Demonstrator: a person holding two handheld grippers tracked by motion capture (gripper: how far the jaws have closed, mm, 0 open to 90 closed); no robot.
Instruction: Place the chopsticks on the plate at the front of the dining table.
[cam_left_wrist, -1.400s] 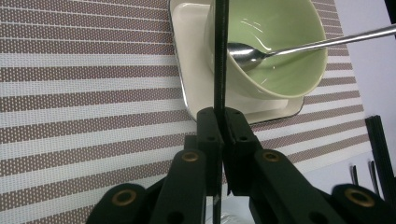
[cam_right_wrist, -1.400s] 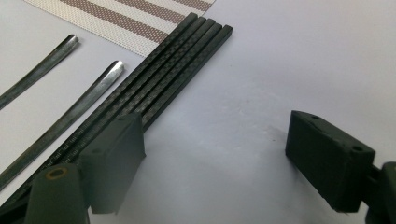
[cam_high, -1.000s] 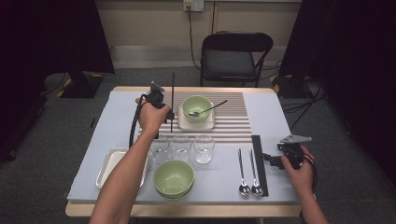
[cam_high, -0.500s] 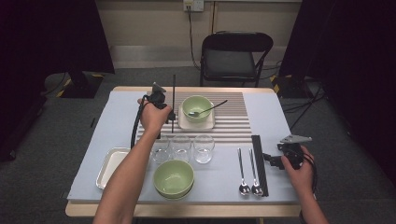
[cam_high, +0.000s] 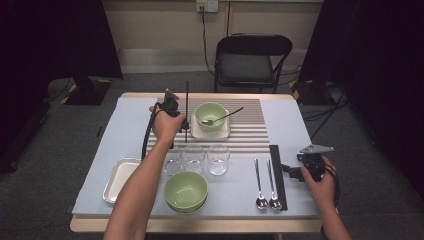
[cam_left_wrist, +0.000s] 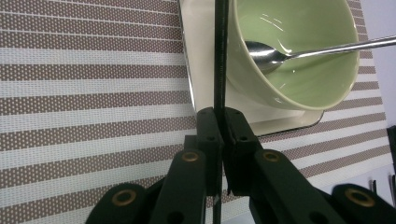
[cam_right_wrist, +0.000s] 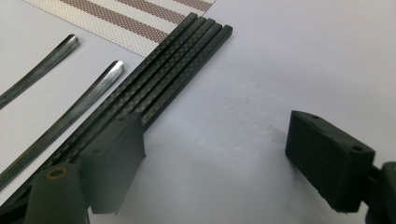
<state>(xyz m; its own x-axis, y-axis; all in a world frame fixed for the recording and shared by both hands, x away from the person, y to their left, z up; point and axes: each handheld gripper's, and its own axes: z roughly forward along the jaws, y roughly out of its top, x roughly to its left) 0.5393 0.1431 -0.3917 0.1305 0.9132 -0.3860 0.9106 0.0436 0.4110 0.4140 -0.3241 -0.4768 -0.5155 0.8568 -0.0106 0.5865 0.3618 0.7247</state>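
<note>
Left gripper (cam_left_wrist: 219, 140) fingers clamped on a black chopstick (cam_left_wrist: 220, 56) just beside the green bowl (cam_left_wrist: 299, 56) | right gripper (cam_right_wrist: 215, 158) fingers apart by the chopsticks (cam_right_wrist: 173, 70) on the table (cam_right_wrist: 261, 60) | risk: thin stick may pivot; could nudge the bowl

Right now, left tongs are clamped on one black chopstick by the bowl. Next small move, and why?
Probably lower the thin black chopstick flat onto the striped placemat left of the square cream plate, then release. The left tongs hold it upright, touching the pale green bowl.
</note>
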